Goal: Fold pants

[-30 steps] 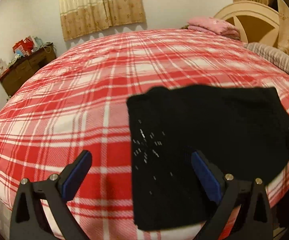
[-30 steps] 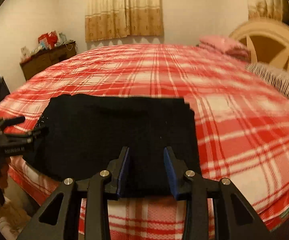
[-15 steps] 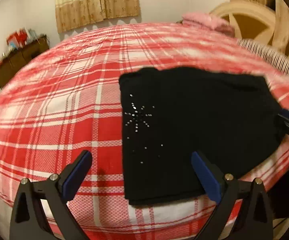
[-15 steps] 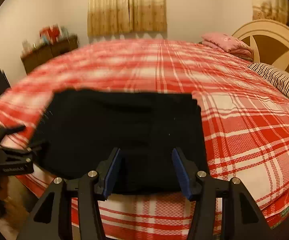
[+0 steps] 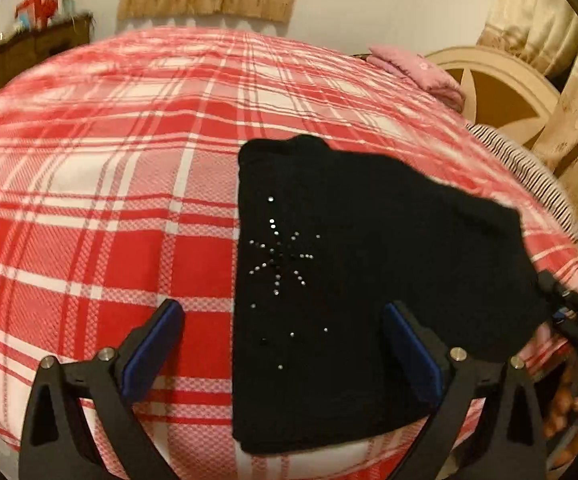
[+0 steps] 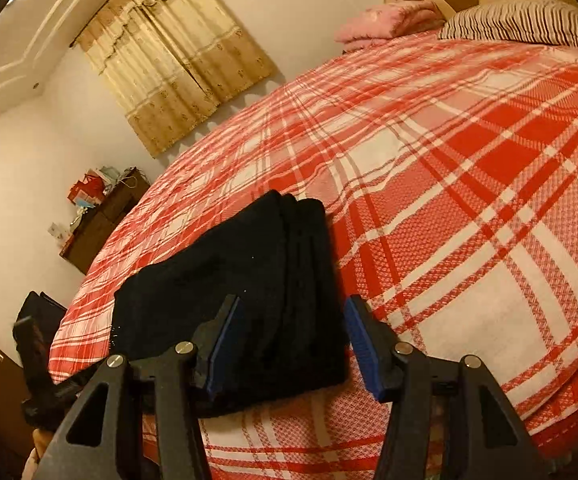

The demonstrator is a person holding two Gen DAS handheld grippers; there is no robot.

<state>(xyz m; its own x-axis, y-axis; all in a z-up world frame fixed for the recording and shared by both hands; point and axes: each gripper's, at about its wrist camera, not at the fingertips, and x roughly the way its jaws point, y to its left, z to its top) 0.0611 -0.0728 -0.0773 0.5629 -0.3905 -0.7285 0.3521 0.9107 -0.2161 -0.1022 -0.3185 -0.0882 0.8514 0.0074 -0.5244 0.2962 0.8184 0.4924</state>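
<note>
The black pants (image 5: 353, 280) lie folded into a flat stacked rectangle on the red plaid bed, with a small rhinestone star on top. They also show in the right wrist view (image 6: 257, 280), with layered edges at the far end. My left gripper (image 5: 285, 348) is open and empty, held above the near edge of the pants. My right gripper (image 6: 289, 344) is open and empty, just short of the pants' near corner. The right gripper also shows at the right edge of the left wrist view (image 5: 577, 316).
The red and white plaid bedspread (image 5: 109, 200) covers the whole bed. A pink folded cloth (image 5: 417, 72) and a striped pillow (image 6: 521, 24) lie by the headboard (image 5: 501, 84). A dark wooden dresser (image 6: 101, 220) with clutter stands by the far wall under the curtains (image 6: 177, 52).
The right gripper's jaws have opened wider and it has tilted and pulled back. The left gripper stays open and has shifted, so the pants sit more central in its view.
</note>
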